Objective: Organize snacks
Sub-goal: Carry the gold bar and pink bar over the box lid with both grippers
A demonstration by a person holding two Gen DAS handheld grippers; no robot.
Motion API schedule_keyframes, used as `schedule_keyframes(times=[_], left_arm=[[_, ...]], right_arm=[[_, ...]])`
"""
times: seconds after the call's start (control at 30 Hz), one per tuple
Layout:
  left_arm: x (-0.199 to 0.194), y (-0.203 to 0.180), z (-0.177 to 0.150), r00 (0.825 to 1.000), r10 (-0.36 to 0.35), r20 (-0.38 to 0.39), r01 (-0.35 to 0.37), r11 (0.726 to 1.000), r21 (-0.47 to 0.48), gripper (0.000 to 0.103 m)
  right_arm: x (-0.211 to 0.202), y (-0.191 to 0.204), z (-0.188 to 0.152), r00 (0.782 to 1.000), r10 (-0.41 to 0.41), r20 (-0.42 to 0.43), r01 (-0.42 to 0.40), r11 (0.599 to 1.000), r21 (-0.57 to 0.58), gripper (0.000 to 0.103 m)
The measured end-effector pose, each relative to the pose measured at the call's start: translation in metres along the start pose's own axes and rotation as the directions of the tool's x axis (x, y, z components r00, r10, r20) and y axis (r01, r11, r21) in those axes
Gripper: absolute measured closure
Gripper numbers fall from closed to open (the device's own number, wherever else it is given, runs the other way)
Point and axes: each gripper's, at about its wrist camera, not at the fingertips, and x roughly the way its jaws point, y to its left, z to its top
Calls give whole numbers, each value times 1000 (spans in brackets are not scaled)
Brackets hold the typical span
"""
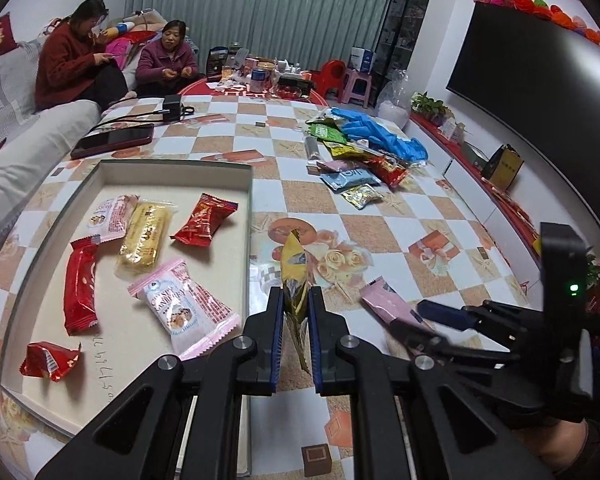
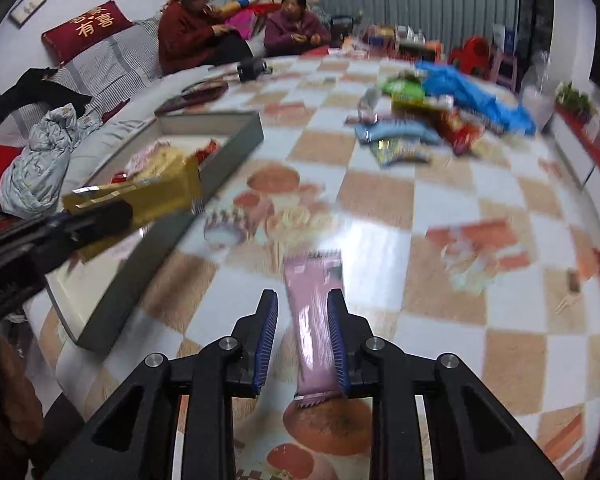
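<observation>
Left gripper clamps gold packet upright between its pads. Grey box just left; pink wrapper inside, print too small to read. Right gripper, jaws partly apart, straddles pink snack bar, touching right pad; red cushion far left reads "有喜".

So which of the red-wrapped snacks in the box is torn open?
The crumpled red wrapper in the near left corner of the grey box. Its end is ragged and folded open, while the long red bar and the red packet look sealed.
</observation>
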Motion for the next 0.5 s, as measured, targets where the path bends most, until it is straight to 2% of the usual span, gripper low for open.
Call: schedule_keyframes(times=[0.03, 0.07, 0.1, 0.13, 0.17, 0.2, 0.33, 0.5], left_arm=[[0, -1, -1, 1000, -4, 1, 4, 1000, 4, 90], [2, -3, -1, 1000, -8, -1, 8, 1000, 6, 90], [3, -4, -1, 1000, -12, -3, 12, 1000, 6, 90], [3, -4, -1, 1000, -15, -4, 15, 1000, 3, 90], [4, -4, -1, 1000, -18, -4, 18, 1000, 1, 90], [3, -3, -1, 1000, -20, -3, 20, 1000, -1, 90], [-5, 2, 1, 1000, -17, 17, 17, 1000, -3, 90], [-18, 9, 7, 999, -15, 48, 15, 1000, -12, 90]], right_arm=[[2, -2, -3, 1000, -10, -5, 10, 1000, 7, 52], [6, -2, -5, 1000, -13, -18, 13, 1000, 6, 13], [8, 0, -7, 1000, -10, -27, 9, 1000, -11, 4], [13, 2, -8, 999, -22, -41, 21, 999, -41, 10], [14, 8, -9, 995, -97, -16, 95, 990, -101, 43], [15, 10, -7, 996, -87, -19, 84, 988, -129, 79], [16, 8, -2, 996, -64, -54, 58, 991, -117, 79], [-5, 11, 4, 1000, 18, 11, -17, 999, -42, 79]])
